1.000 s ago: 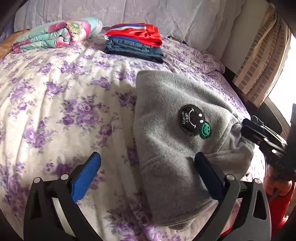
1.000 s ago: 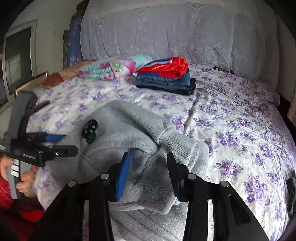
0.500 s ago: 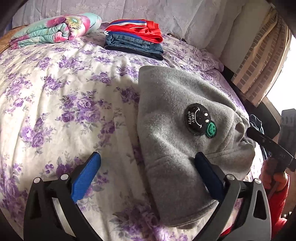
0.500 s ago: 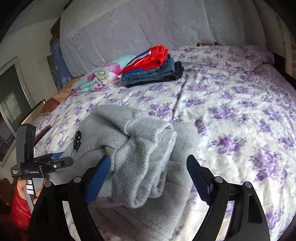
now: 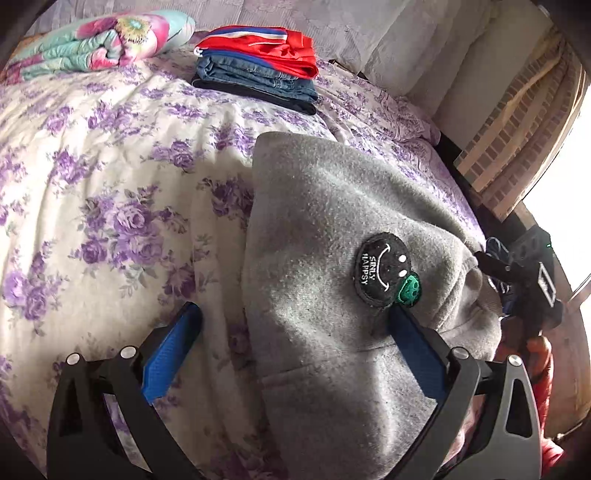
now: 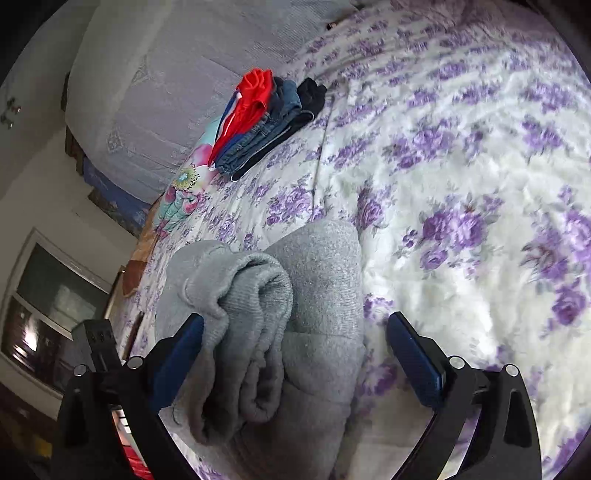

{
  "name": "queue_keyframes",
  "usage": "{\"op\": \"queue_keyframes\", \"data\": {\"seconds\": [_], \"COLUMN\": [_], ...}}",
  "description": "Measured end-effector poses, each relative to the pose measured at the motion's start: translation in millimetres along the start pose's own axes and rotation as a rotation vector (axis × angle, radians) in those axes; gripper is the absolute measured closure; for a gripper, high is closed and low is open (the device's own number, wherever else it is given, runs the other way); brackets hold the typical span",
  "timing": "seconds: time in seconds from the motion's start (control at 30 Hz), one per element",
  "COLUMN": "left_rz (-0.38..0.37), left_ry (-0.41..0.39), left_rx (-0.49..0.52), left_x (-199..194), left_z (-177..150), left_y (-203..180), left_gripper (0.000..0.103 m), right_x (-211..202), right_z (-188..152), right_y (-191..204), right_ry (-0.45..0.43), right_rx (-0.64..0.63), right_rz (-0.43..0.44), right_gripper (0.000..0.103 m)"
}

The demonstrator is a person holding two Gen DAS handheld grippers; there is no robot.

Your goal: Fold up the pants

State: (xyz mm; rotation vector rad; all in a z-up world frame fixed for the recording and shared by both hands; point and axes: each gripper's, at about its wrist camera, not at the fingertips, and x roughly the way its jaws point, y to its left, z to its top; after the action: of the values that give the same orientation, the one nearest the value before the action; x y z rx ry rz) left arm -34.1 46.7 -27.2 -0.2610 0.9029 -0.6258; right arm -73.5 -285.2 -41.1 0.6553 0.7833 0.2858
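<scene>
Grey fleece pants (image 5: 317, 229) lie folded on the floral bed, with a black and green smiley patch (image 5: 384, 275) facing up. My left gripper (image 5: 295, 332) is open just above their near end, one blue finger on each side, holding nothing. In the right wrist view the pants (image 6: 321, 280) show their bunched ribbed cuffs (image 6: 255, 314) on top. My right gripper (image 6: 295, 345) is open wide over that end, the cloth lying loose between its fingers. The right gripper also shows at the right edge of the left wrist view (image 5: 517, 273).
A stack of folded red, denim and black clothes (image 5: 258, 74) sits at the far side of the bed (image 5: 92, 166), next to a rolled floral blanket (image 5: 92, 44). Pillows (image 5: 369, 33) line the headboard. A brick-pattern curtain (image 5: 517, 122) hangs at right.
My right gripper opened from its hold on the cuffs and let them drop onto the folded pants, then tilted. My left gripper stayed open and moved slightly closer.
</scene>
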Motion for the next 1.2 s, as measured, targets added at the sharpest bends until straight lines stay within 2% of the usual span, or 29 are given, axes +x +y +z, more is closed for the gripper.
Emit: {"op": "queue_keyframes", "data": {"seconds": [0.4,0.67,0.87,0.97,1.03,1.07,1.13,1.2], "left_rz": [-0.058,-0.009,-0.047,-0.038,-0.013,0.003,0.034,0.076], "left_ry": [0.015,0.011,0.024,0.018,-0.001,-0.01,-0.048,-0.095], "left_rx": [0.012,0.044,0.038,0.036,0.046,0.057,0.101,0.174], "left_x": [2,2,13,14,10,9,2,-4], "left_z": [3,-10,3,3,-2,-4,-9,-14], "left_y": [11,-7,-1,-3,-7,-10,-19,-33], "left_gripper": [0.004,0.004,0.004,0.004,0.004,0.005,0.013,0.025], "right_x": [18,15,15,15,14,13,10,8], "right_z": [7,2,1,-1,-2,-3,-6,-7], "right_y": [8,8,9,10,11,12,14,15], "right_ry": [-0.008,-0.02,-0.018,-0.031,-0.041,-0.049,-0.066,-0.081], "right_rx": [-0.103,-0.134,-0.14,-0.148,-0.157,-0.164,-0.178,-0.19], "right_rz": [0.095,0.102,0.083,0.076,0.073,0.072,0.067,0.06], "right_gripper": [0.003,0.004,0.006,0.008,0.013,0.015,0.022,0.024]}}
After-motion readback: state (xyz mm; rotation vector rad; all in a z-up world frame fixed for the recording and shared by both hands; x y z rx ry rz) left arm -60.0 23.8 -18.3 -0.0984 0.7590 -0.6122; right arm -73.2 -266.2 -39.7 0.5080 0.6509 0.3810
